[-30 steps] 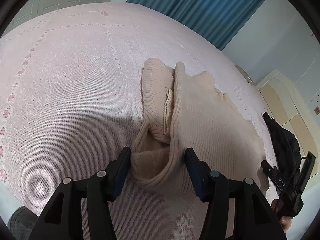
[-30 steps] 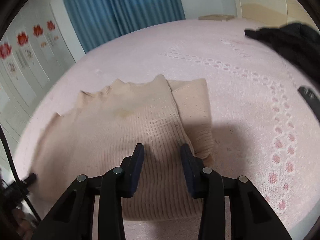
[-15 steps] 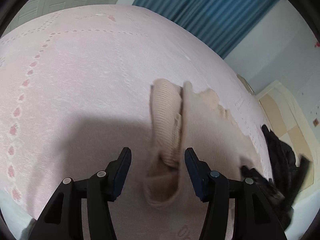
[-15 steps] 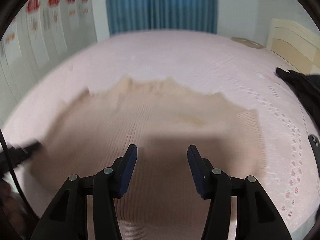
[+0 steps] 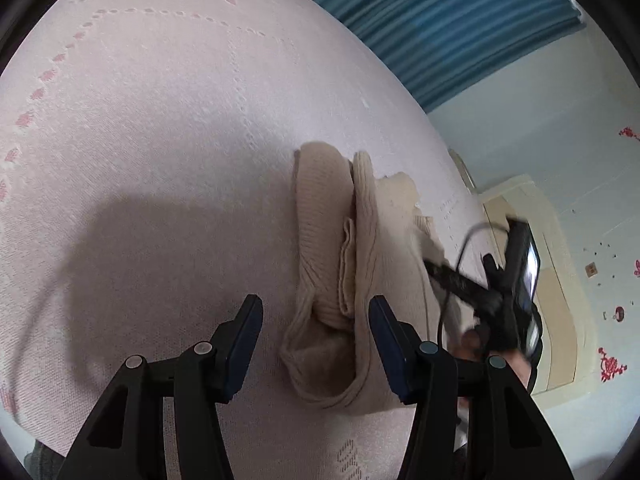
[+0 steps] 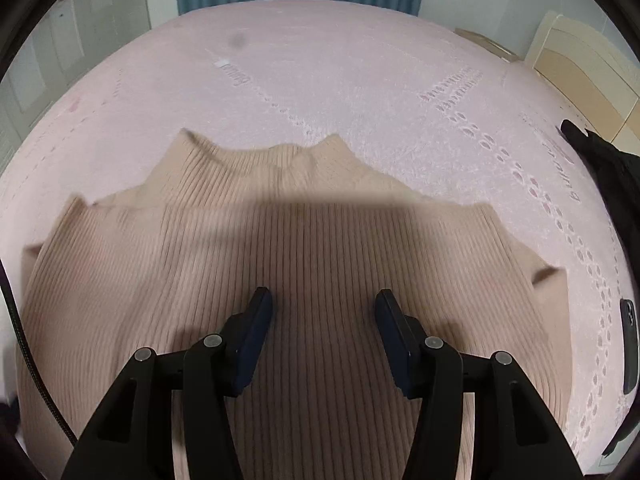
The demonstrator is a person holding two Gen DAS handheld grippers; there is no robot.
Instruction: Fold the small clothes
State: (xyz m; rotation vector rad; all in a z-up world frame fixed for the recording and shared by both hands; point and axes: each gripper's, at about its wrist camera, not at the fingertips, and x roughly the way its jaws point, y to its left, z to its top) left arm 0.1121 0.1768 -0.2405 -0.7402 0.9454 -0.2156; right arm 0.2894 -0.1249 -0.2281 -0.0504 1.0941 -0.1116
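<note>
Beige ribbed sweater (image 6: 304,264) lies spread on the pink bed (image 6: 360,80); the right hand-held gripper (image 6: 324,312) hovers over its middle, released and empty, while the left hand-held gripper (image 5: 316,320) stands unclenched around the sweater's rolled sleeve end, pads apart from it

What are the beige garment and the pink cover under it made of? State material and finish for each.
Beige garment: a soft rib knit, probably wool or acrylic yarn, matte; fine parallel ribs run along it and its edges fold limply.
Pink cover: looks like a woven or knitted cotton-type bedspread, matte, with rows of small openwork holes and darker pink motifs. Exact fibres cannot be told.
</note>
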